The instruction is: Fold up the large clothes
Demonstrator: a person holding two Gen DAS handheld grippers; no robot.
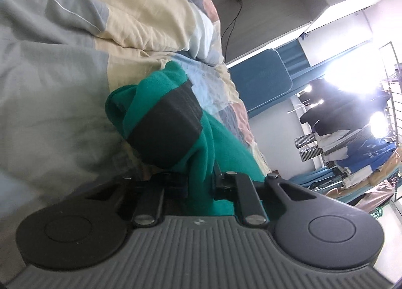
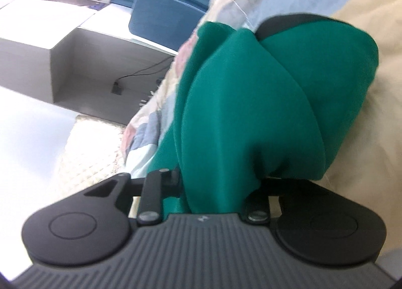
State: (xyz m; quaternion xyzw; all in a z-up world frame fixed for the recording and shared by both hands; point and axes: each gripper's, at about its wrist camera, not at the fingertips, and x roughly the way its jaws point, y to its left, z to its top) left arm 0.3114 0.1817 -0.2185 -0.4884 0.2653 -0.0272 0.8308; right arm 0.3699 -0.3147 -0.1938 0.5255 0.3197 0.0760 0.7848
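Green, soft knit cloth, the garment [image 1: 221, 143] lay bunched on a patchwork quilt [image 1: 140, 27], light and limp enough to sag wherever unsupported. On the left, the left gripper [image 1: 176, 123] was clenched on a gathered fold; on the right, the right gripper [image 2: 253, 103] was clamped on another thick bunch. Pinching flat edges or corners would likely handle better than wads.

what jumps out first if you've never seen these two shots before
The bright green garment fills the middle of both wrist views, bunched between the fingers of the left gripper and the right gripper, each closed on a fold of it. Behind it spreads a patchwork quilt in cream, grey, blue and pink blocks. At the right edge of the left view, harsh lights glare above a heap of clothes.
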